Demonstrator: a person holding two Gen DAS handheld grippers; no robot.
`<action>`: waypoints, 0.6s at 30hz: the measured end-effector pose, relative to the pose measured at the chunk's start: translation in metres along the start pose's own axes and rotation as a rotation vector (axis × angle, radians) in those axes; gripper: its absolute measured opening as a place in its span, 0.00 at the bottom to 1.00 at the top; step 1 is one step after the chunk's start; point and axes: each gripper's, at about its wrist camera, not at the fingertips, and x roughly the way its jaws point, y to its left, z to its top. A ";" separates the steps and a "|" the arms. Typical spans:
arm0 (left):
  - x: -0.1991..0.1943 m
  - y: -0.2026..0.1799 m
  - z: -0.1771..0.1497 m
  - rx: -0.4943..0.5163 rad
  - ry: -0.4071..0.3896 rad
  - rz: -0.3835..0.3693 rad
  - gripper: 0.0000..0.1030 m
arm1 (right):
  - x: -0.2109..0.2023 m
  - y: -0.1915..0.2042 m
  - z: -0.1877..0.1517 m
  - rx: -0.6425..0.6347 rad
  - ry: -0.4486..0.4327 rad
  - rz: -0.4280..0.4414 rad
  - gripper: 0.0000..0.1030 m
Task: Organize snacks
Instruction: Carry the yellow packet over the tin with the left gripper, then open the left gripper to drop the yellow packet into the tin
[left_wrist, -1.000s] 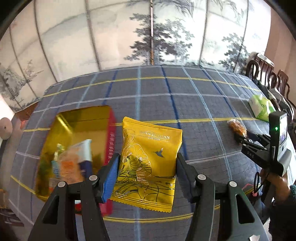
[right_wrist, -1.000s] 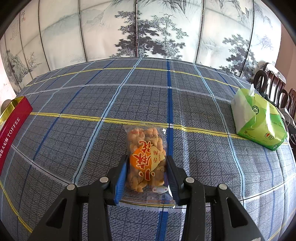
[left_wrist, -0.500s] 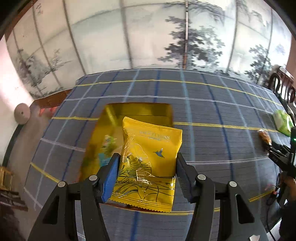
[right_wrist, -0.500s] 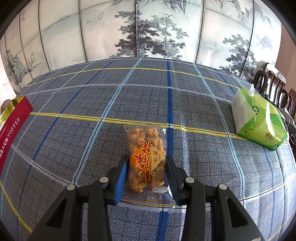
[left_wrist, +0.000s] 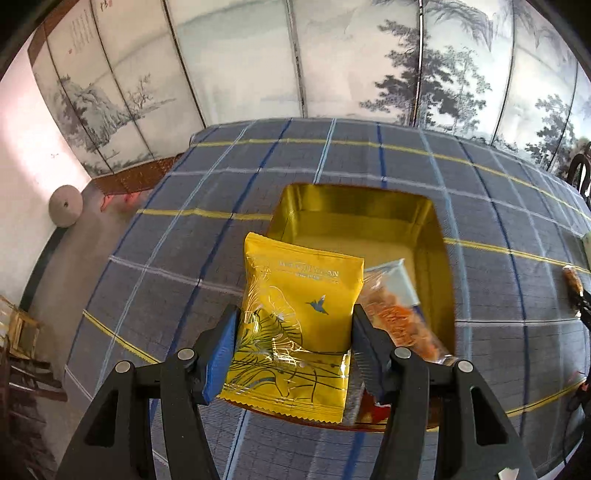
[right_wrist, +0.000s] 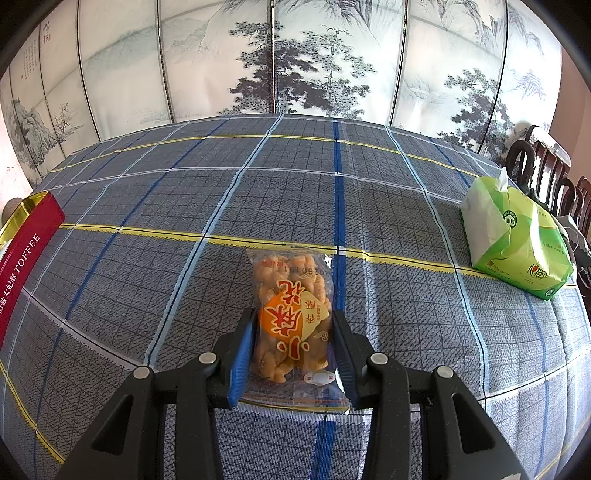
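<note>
Yellow snack packet (left_wrist: 299, 314) clamped in left tool (left_wrist: 293, 347), now carried from table beside gold tin (left_wrist: 437, 236) to above its interior; release next. Right tool (right_wrist: 293, 350) unmoved, closed on twisted-dough bag (right_wrist: 291, 314), table-level.

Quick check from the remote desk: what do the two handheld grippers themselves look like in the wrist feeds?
Both match. The left gripper and the right gripper have matte black, angular plastic linkage arms with round silver pivot screws. On each, the left jaw carries a blue pad, while the right jaw's inner face is dark and ribbed. No cables, markings, sleeves or hands show.
</note>
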 end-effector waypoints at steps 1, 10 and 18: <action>0.003 0.001 -0.001 0.001 0.007 -0.004 0.53 | 0.000 0.000 0.000 0.000 0.000 0.000 0.40; 0.023 0.002 -0.011 0.050 0.019 0.011 0.53 | 0.000 0.000 0.000 0.000 0.000 0.000 0.40; 0.026 -0.002 -0.011 0.083 0.008 0.040 0.54 | 0.000 0.000 0.000 -0.001 0.000 0.000 0.40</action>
